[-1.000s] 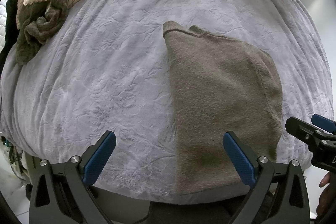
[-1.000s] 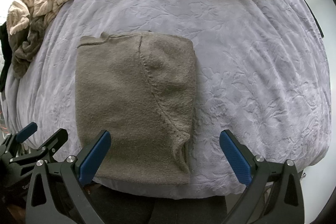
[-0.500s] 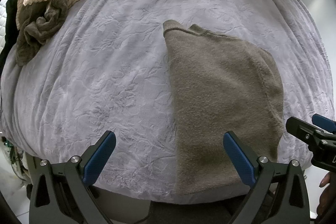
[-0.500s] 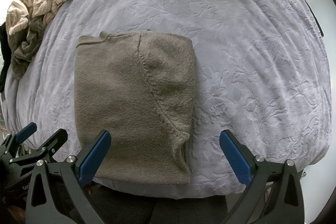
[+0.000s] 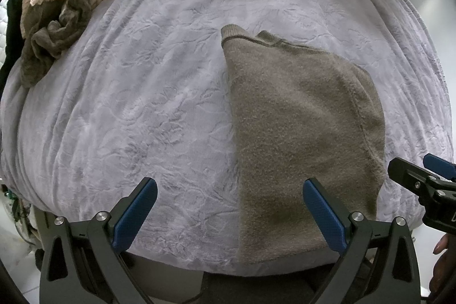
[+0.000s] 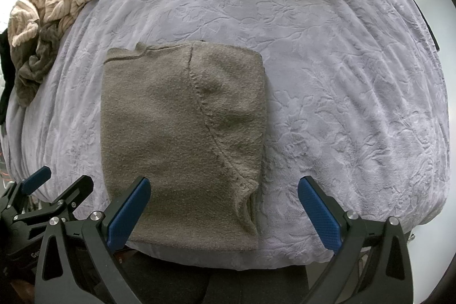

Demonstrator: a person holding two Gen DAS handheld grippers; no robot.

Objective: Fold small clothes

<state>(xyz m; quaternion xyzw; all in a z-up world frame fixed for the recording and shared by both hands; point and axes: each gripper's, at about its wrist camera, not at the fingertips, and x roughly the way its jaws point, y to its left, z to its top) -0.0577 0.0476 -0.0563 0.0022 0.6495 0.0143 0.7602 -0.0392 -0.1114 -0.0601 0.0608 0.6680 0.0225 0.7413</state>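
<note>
Sweater [image 6: 182, 127], taupe knit, lies folded into a tall rectangle on the lilac bedspread [image 6: 342, 76], centre-left in the right wrist view and right of centre in the left. Almost nothing has changed over the last second: the cloth sits as it did, and both grippers hold back at the bed's near edge. That suggests a pause between folds. The left gripper [image 5: 228, 212] has its fingers wide apart, empty; the right gripper [image 6: 225, 210] likewise. The right view shows a sleeve seam curving down the sweater. The left view shows more of the crumpled clothes pile [image 5: 71, 4] at upper left.
</note>
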